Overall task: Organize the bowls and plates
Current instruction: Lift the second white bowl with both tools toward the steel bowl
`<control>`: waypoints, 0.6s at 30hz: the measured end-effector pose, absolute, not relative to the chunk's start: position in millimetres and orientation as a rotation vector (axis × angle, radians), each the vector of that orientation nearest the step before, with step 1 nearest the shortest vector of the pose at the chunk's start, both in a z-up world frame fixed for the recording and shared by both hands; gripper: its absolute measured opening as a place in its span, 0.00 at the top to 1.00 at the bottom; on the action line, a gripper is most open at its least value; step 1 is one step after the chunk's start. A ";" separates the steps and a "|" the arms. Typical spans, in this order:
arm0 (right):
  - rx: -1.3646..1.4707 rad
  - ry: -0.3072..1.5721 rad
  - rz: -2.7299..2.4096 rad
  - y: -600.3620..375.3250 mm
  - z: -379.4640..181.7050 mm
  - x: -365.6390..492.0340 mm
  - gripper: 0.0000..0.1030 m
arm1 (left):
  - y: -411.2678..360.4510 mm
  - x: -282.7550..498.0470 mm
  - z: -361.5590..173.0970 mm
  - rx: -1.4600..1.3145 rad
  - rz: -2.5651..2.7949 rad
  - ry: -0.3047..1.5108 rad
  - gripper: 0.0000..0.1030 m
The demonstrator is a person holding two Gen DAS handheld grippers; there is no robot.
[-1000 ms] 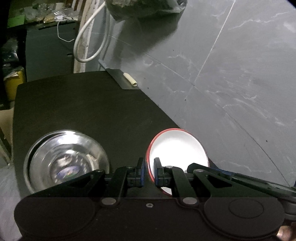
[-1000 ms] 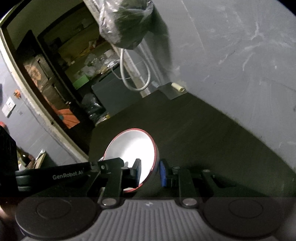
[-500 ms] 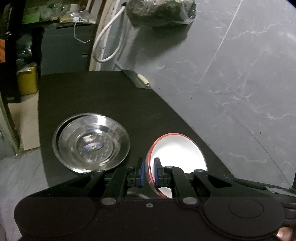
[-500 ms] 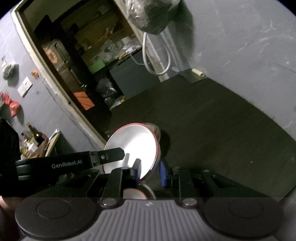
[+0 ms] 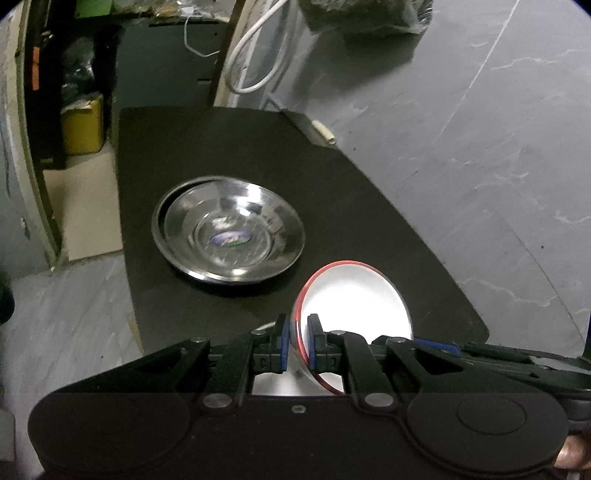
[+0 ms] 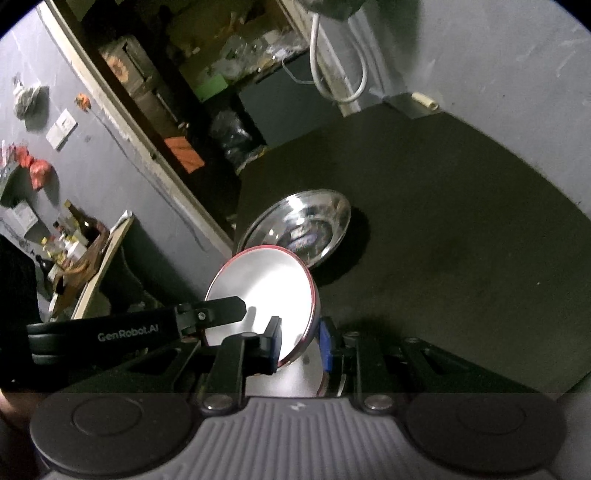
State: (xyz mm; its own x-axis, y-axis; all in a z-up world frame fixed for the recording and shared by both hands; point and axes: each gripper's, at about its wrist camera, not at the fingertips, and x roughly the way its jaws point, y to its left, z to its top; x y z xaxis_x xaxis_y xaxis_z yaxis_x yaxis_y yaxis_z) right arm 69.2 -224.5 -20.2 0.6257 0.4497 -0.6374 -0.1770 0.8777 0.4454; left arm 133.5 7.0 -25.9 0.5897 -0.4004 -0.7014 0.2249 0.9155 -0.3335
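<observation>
A white bowl with a red rim (image 5: 354, 299) is held above the dark table by both grippers. My left gripper (image 5: 295, 341) is shut on its left rim. My right gripper (image 6: 300, 345) is shut on its opposite rim; the bowl also shows in the right wrist view (image 6: 262, 291). Steel bowls, stacked (image 5: 229, 229), rest on the table ahead and to the left; they also show in the right wrist view (image 6: 306, 221) just beyond the held bowl. A pale surface under the held bowl is mostly hidden.
The black table (image 5: 369, 206) stands against a grey marbled wall (image 5: 480, 129). A small cream cylinder (image 5: 324, 132) lies at the far table edge. A white cable (image 5: 255, 55) and a plastic bag (image 5: 362, 14) hang on the wall. The floor drops off left.
Both grippers have lifted and pulled back with the red-rimmed bowl. The steel bowls now sit farther ahead in the left view and have come into the right view.
</observation>
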 end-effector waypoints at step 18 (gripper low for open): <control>0.320 0.900 0.388 -211.9 -28.9 77.4 0.75 | 8.9 134.4 -46.6 -0.226 -0.335 0.943 0.90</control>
